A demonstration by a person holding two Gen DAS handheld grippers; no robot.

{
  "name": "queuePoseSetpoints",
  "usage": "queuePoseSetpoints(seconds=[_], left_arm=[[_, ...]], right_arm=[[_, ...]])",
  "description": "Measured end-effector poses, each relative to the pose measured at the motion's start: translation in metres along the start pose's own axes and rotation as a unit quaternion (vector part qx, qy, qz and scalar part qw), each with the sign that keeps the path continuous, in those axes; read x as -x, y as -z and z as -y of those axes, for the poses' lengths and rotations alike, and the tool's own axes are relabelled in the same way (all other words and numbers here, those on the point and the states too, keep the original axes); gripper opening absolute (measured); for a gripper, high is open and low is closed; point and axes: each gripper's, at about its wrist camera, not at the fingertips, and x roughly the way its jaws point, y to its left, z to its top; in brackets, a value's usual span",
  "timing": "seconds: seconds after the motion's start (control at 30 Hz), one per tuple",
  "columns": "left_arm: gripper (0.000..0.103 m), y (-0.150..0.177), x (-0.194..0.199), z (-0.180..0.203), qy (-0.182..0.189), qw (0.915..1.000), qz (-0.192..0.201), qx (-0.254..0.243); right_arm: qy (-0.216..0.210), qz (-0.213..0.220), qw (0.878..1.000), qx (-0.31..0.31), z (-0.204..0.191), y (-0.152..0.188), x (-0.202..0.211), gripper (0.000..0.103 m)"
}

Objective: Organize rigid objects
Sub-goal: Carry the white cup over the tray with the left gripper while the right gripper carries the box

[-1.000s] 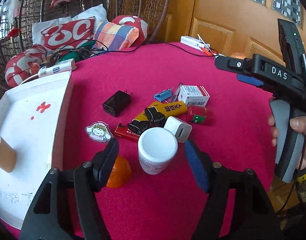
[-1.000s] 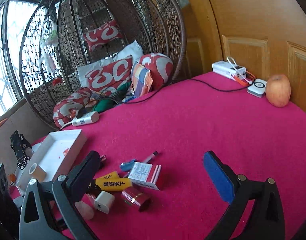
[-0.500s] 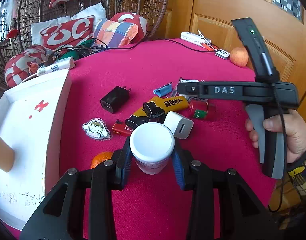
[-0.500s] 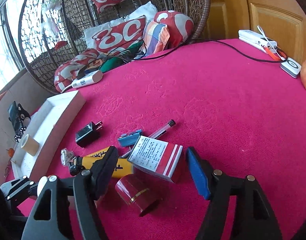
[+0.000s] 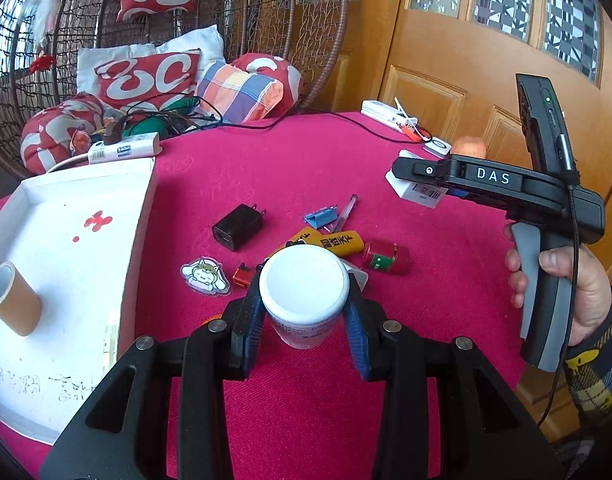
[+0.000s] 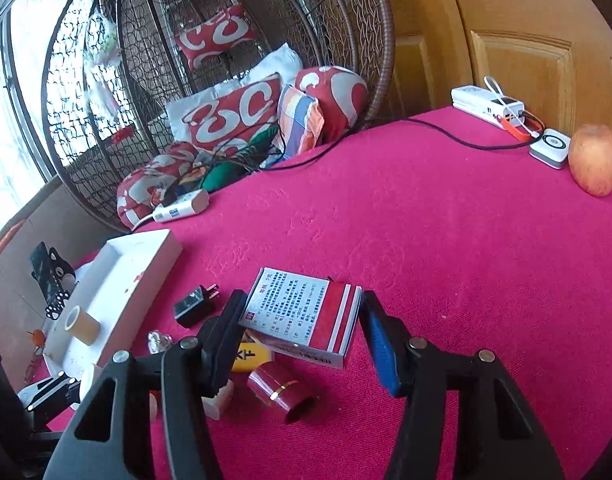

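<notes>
Clamping white pill bottle (image 5: 304, 292) between left gripper (image 5: 304, 320) pads, held clear of red tablecloth (image 5: 425, 320) w/ white tray (image 5: 142, 216) just left of it. Pinching red-and-white box (image 6: 306, 314) in right gripper (image 6: 302, 334), jaws having just closed in on it (box tilted, off the cloth). Leaving red cylinder (image 6: 284, 394) & yellow tube (image 6: 248, 356) lying below box, black charger (image 6: 194, 306) further left.

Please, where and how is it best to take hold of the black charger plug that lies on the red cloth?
Probably grip the black charger plug across its two long flat sides, at the middle of the body, coming from above. It lies flat on the cloth, apart from the pile, its metal prongs pointing toward the blue clip. Keep off the prongs: they are thin and would likely slip between the pads.
</notes>
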Motion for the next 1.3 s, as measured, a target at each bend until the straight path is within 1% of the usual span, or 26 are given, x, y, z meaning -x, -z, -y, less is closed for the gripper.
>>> queuePoseSetpoints(seconds=[0.2,0.33,0.9,1.3], left_arm=[[0.036,-0.007,0.022,-0.001,-0.004,0.9995,0.029,0.006],[0.036,-0.01,0.032,-0.009,-0.01,0.9988,0.044,0.018],[0.036,-0.008,0.061,-0.043,-0.037,0.9939,0.082,0.065],[0.036,-0.003,0.075,-0.07,-0.052,0.9896,0.095,0.095]], right_arm=[[-0.034,0.022,0.999,0.009,-0.019,-0.006,0.017,0.057],[-0.043,0.026,0.999,0.019,-0.03,-0.007,0.02,0.057],[-0.067,0.01,0.997,0.047,-0.058,-0.003,0.016,0.057],[-0.079,-0.003,0.995,0.067,-0.075,-0.002,0.011,0.057]])
